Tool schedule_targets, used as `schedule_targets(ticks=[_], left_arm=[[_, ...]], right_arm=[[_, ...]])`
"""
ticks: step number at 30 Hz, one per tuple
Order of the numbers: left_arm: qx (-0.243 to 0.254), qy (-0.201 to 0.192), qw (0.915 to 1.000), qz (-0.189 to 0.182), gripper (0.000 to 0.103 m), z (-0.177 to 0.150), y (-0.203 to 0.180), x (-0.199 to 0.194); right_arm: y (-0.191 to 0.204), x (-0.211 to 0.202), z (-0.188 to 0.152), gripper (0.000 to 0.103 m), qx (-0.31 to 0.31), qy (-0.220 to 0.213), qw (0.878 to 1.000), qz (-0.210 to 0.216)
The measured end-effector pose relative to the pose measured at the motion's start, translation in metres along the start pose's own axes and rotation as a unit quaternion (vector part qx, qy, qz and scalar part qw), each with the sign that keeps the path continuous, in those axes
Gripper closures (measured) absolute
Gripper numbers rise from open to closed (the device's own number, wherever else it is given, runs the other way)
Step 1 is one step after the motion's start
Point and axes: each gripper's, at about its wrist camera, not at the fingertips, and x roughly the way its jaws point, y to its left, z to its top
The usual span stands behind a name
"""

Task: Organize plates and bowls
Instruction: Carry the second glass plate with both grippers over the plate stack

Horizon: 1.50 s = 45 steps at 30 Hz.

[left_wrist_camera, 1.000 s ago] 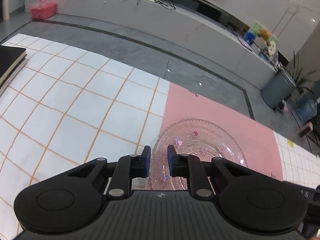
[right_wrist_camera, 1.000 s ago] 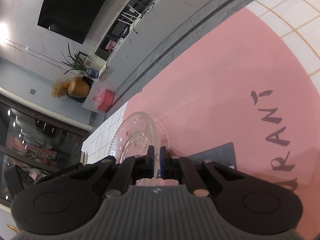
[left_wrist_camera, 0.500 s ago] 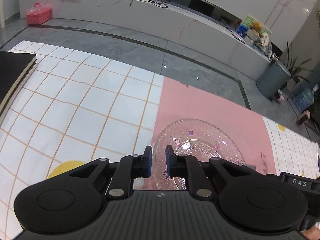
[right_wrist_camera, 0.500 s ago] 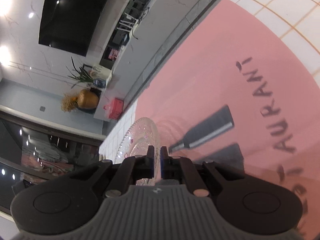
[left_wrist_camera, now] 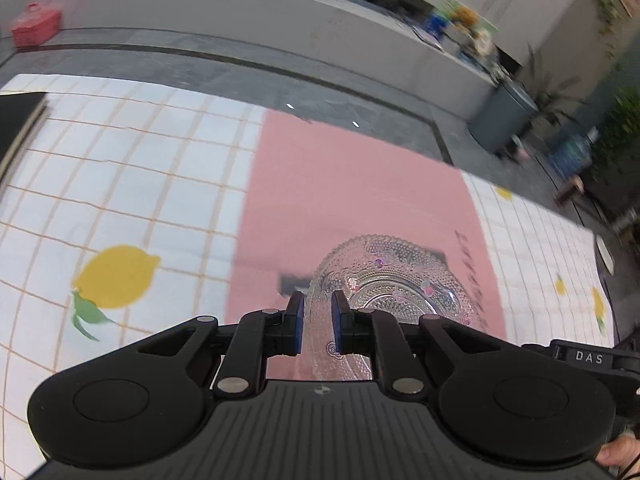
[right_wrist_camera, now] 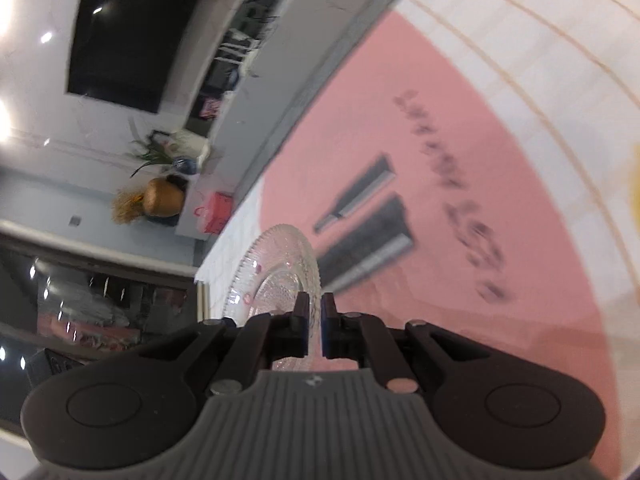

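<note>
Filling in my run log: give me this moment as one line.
left gripper: shut on glass plate rim | right gripper: shut on opposite rim | plate: above pink mat

- The left wrist view sits just behind the left gripper [left_wrist_camera: 318, 322], looking steeply down and forward over the bench [left_wrist_camera: 132, 168]; the floor and a long ledge [left_wrist_camera: 240, 20] fill 12 o'clock.
- The right wrist view sits just behind the right gripper [right_wrist_camera: 314, 328], rolled sideways, so the room's wall screen [right_wrist_camera: 132, 28] lies at 10 o'clock and the pink mat [right_wrist_camera: 500, 280] at 3 o'clock.
- Both are very near the glass plate [left_wrist_camera: 392, 280], seen from 2 opposite rims.
- The 2 views share plate, mat and a red box [left_wrist_camera: 35, 30].
</note>
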Motion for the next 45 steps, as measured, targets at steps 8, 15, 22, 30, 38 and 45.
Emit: schedule_targets(ticks=[8,15,22,30,38,45], left_arm=[[0.061,0.07,0.9954,-0.027,0.088,-0.023,-0.03,0.01],[0.097,0.103,0.9884,-0.055,0.087,-0.035,-0.055,0.011],[0.155,0.157,0.9733,-0.063,0.085,-0.059,-0.088,0.013],[0.224,0.174,0.9572,-0.057,0.084,-0.078,-0.122,0.005],[0.261,0.191,0.9442,-0.06,0.083,-0.099,-0.136,0.002],[0.308,0.211,0.9263,-0.05,0.082,-0.123,-0.151,0.004]], right_arm=[[-0.019,-0.044,-0.027,0.1,0.033,-0.006,0.999,-0.031],[-0.029,-0.081,-0.045,0.099,0.03,-0.014,0.999,-0.041],[-0.047,-0.119,-0.064,0.099,0.049,-0.014,0.996,-0.07],[-0.063,-0.155,-0.09,0.099,0.068,-0.008,0.996,-0.064],[-0.064,-0.178,-0.116,0.097,0.076,-0.001,0.995,-0.064],[-0.071,-0.191,-0.128,0.097,0.08,-0.003,0.995,-0.066]])
